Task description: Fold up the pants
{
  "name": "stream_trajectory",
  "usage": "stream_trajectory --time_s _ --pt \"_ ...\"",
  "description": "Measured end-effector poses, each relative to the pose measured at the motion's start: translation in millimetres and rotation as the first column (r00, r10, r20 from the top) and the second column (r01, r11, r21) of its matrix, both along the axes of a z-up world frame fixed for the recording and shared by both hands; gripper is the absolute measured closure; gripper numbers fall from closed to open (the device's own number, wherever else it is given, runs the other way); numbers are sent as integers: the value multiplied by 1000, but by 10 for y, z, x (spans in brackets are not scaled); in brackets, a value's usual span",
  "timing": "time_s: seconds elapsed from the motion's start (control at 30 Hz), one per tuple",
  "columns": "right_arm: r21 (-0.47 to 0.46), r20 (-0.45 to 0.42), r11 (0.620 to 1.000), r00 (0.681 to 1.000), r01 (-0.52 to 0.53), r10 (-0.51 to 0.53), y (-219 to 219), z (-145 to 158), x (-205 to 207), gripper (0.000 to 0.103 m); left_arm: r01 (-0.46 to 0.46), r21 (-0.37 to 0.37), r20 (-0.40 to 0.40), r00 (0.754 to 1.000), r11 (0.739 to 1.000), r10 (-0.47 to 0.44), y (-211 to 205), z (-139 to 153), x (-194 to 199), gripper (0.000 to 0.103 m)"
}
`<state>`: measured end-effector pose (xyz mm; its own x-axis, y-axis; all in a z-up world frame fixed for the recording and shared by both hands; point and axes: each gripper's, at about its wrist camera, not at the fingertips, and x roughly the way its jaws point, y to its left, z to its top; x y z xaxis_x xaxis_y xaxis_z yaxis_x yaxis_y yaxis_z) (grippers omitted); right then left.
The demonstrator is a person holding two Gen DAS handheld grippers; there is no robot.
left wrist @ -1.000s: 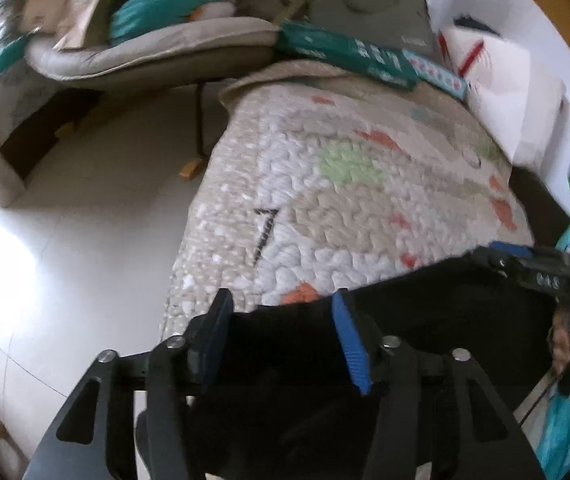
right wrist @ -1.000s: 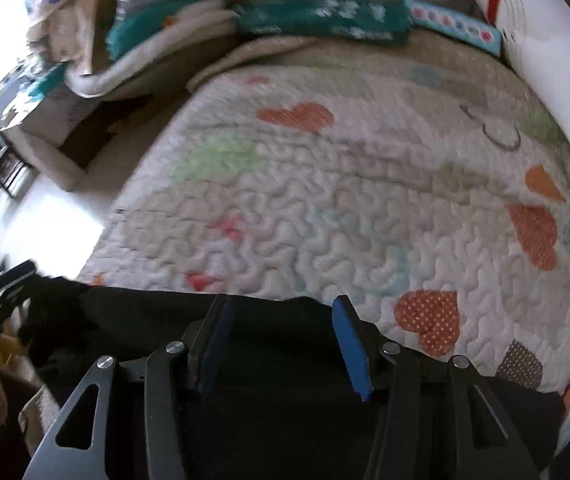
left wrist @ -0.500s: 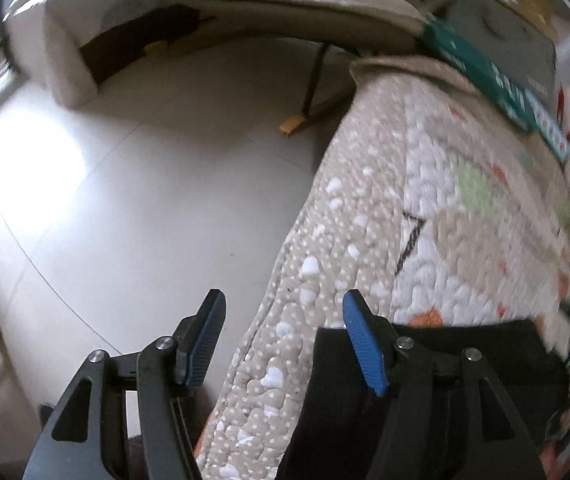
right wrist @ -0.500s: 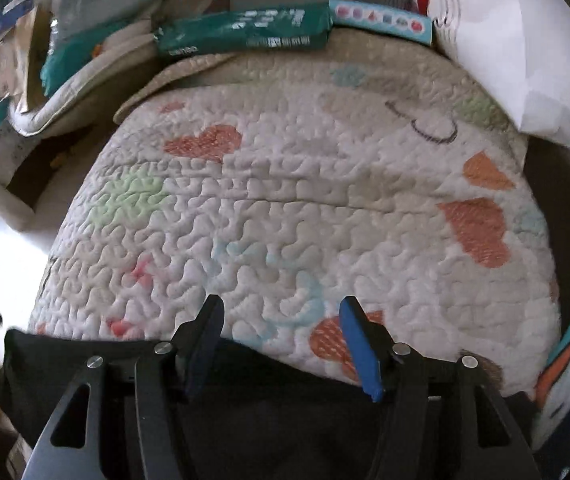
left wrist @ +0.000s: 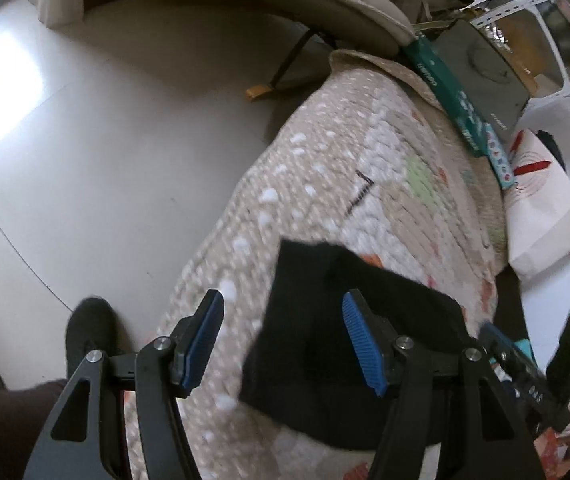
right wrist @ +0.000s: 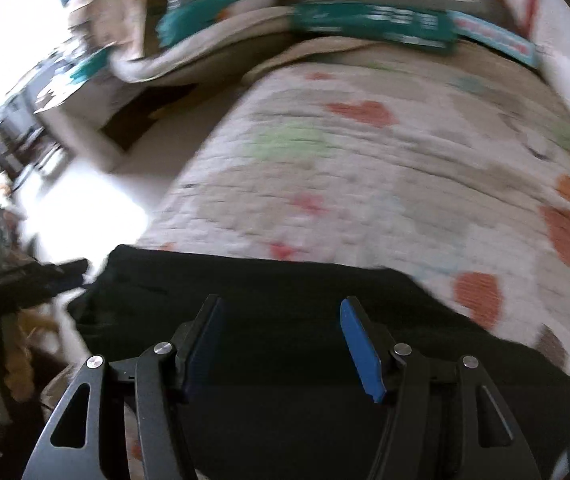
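Observation:
The black pants lie folded in a dark band across the near end of the quilted bedspread. My left gripper hangs open over the pants' left end and the bed's edge; its right finger is above the cloth, its left finger above bare quilt. In the right wrist view, the pants spread under my right gripper, which is open and hovers above them with nothing pinched. The left gripper's body shows blurred at the pants' left end.
Pale tiled floor lies left of the bed, with a person's black shoe by the bed's corner. A white pillow and a green box sit at the far end. Cluttered cushions and boxes stand beyond.
Both pairs of jaws have widened and no longer have cloth bunched between them. The left gripper swung and rolled toward the bed's left edge. The right gripper rose slightly above the pants.

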<state>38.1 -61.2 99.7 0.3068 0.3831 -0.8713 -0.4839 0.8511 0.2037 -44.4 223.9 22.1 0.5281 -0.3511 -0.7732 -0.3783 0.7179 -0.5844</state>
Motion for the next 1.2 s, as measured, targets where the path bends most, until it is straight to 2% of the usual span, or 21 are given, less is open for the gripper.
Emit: stream_trajectory --time_s 0.13,0.27,0.47,0.67,0.73,0.77,0.8,0.83,0.9,0.97,1.2 --pt "12 -41 988 987 -155 156 608 -65 52 38 22 6 25 999 1000 -22 -114 -11 -110 40" --pt "5 -92 950 945 -314 313 1269 -232 56 38 46 10 20 999 999 -46 -137 -83 -143 39" --pt "-99 -168 902 900 -421 401 1852 -680 160 38 77 -30 -1 997 997 -77 -160 -239 -64 39" --pt "-111 -206 857 856 -503 475 2182 -884 157 36 102 -24 -18 995 994 -103 -263 -341 13 36" --pt "-115 -217 844 842 -524 494 2243 -893 102 42 108 -12 -17 994 994 -108 -291 -337 35 35" --pt "-139 -211 832 837 -537 504 2273 -898 60 53 112 0 -21 994 994 -112 -308 -335 38 35" --pt "-157 -203 824 834 -545 513 2281 -913 36 61 117 19 -25 993 993 -117 -330 -323 40 41" --pt "-174 -200 815 830 -553 520 2287 -915 -3 75 122 35 -27 992 992 -121 -344 -307 39 49" --pt "-178 -184 814 832 -552 524 2286 -862 -36 82 127 49 -15 992 991 -126 -344 -259 29 72" --pt "-174 -165 822 839 -543 519 2229 -786 -67 84 130 15 5 991 991 -130 -333 -206 6 80" --pt "-159 -54 853 868 -496 495 2031 -277 -157 85 137 -44 93 987 990 -133 -348 142 -44 82"
